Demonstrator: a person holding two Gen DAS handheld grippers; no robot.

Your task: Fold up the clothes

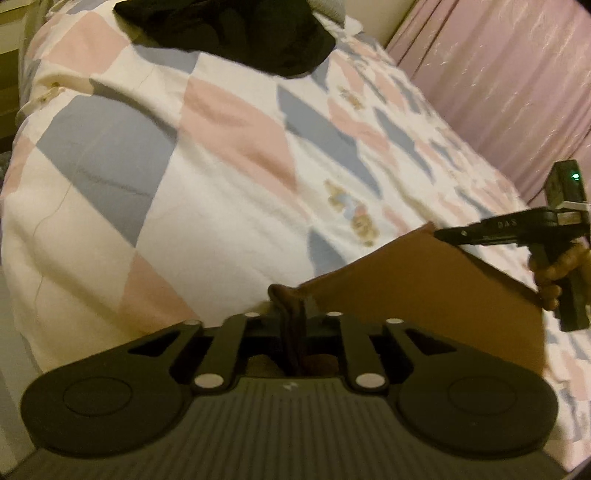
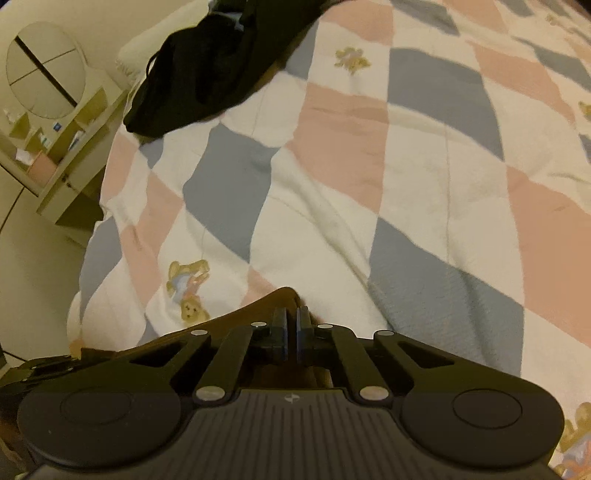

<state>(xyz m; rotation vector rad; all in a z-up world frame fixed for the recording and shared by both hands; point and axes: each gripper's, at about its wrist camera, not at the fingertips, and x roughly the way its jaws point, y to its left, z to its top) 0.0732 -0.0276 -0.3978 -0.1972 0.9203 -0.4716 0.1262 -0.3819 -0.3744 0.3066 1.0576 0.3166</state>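
Brown garment (image 1: 417, 280) clamped by left hand-held gripper (image 1: 293, 325) and right hand-held gripper (image 2: 291, 325); "DAS" lettering on right one.

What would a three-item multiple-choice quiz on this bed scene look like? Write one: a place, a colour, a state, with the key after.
1. Where does the black garment lie?
A. on the far part of the quilt
B. in the left gripper
C. on the floor

2. What colour is the cloth held between the grippers?
A. white
B. brown
C. green

3. How stands the left gripper?
A. wide open
B. shut on the brown cloth
C. out of view

Key: A, the dark heap rests on the quilt beyond both grippers; B, the stretched cloth is brown in the left wrist view; B, the cloth's bunched edge sits pinched between its fingers, while the right gripper grips another corner.
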